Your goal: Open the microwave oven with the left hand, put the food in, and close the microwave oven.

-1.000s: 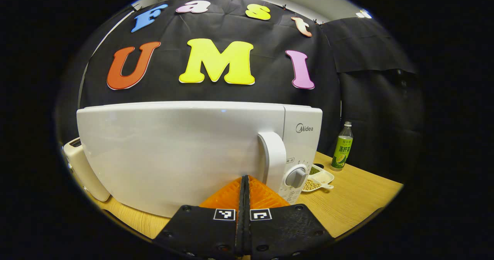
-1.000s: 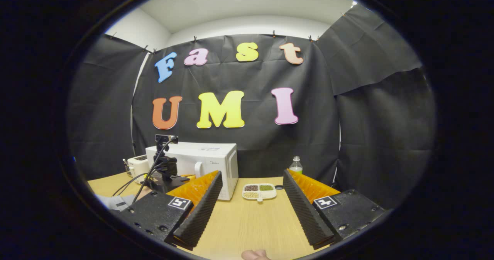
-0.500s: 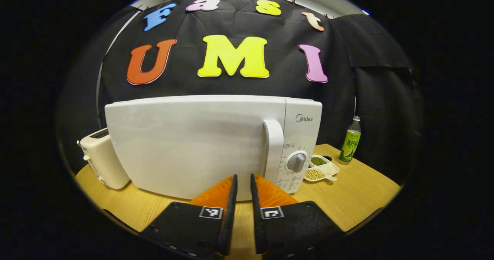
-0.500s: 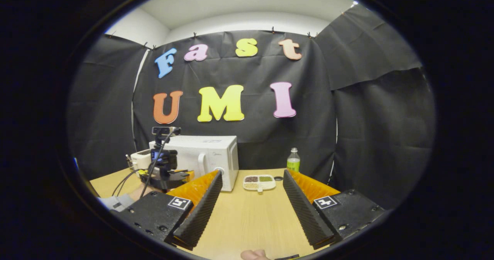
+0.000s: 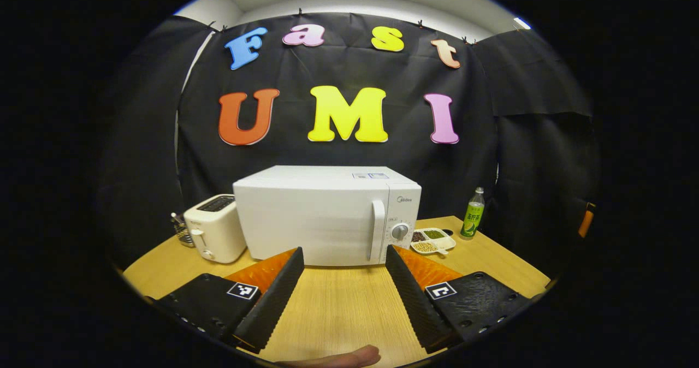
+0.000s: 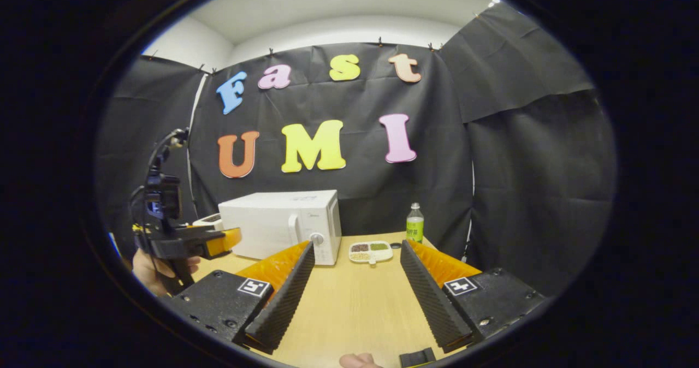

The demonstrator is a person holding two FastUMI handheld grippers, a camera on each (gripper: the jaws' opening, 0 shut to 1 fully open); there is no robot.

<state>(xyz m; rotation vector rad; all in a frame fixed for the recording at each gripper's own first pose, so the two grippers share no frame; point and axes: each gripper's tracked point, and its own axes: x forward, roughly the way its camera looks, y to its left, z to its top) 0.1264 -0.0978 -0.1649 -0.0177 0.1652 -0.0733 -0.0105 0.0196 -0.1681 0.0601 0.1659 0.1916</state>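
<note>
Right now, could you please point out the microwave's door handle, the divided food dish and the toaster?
door handle (image 5: 377,230), left gripper view, mid-handle.
divided food dish (image 5: 433,241), left gripper view, centre.
toaster (image 5: 214,230), left gripper view, front face.

- I count one boxy white microwave oven (image 5: 327,215) on the wooden table (image 5: 344,308), its door closed.
- One cream-white toaster (image 5: 214,227) sits just beside it.
- One white divided dish of beans (image 5: 432,240), and I make out three compartments.
- One green-labelled clear plastic bottle (image 5: 473,214), upright.
- Two grippers on my feeds: the left gripper (image 5: 343,294) and the right gripper (image 6: 355,297), each with two fingers spread apart.
- One hand (image 6: 150,269) holding the left one.
</note>
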